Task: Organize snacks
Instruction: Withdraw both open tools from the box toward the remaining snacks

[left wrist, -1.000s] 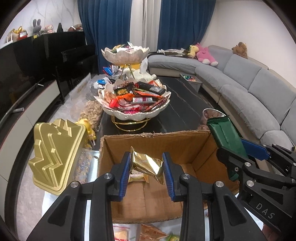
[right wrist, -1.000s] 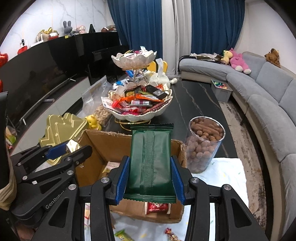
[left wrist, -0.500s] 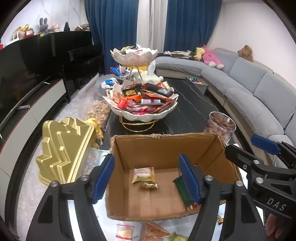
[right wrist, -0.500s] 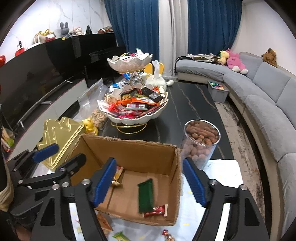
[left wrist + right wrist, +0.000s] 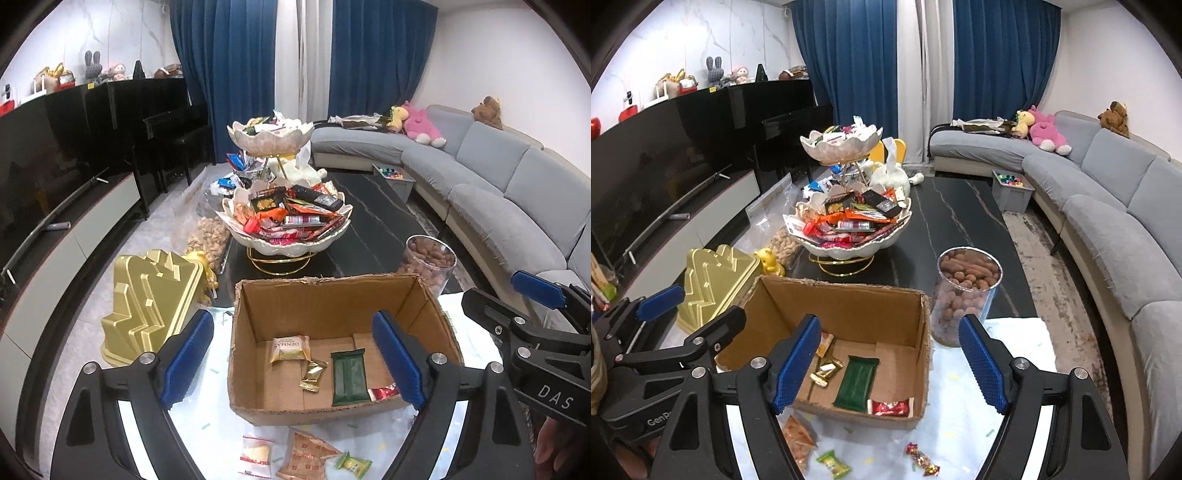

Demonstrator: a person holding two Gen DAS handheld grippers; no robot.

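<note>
An open cardboard box (image 5: 317, 306) (image 5: 849, 306) sits on the white cloth. Inside lie a green packet (image 5: 349, 376) (image 5: 857, 382), a small gold wrapper (image 5: 313, 374) (image 5: 824, 373), a pale biscuit packet (image 5: 290, 348) and a red bar (image 5: 888, 407). My left gripper (image 5: 293, 362) is open and empty above the box's front. My right gripper (image 5: 888, 363) is open and empty over the box's right half. Loose snacks lie on the cloth in front of the box: orange packets (image 5: 306, 456) (image 5: 796, 439), a green candy (image 5: 352, 461) (image 5: 833, 462) and a red candy (image 5: 921, 459).
A two-tier shell bowl stand (image 5: 288, 243) (image 5: 846, 247) full of snacks stands behind the box. A clear jar of nuts (image 5: 966, 295) (image 5: 430, 260) is right of the box. A gold tin (image 5: 147, 306) (image 5: 716, 284) lies left. A grey sofa (image 5: 1108, 221) runs along the right.
Both grippers opened and pulled back. The gold wrapper dropped from the left gripper and the green packet from the right; both now lie in the box.
</note>
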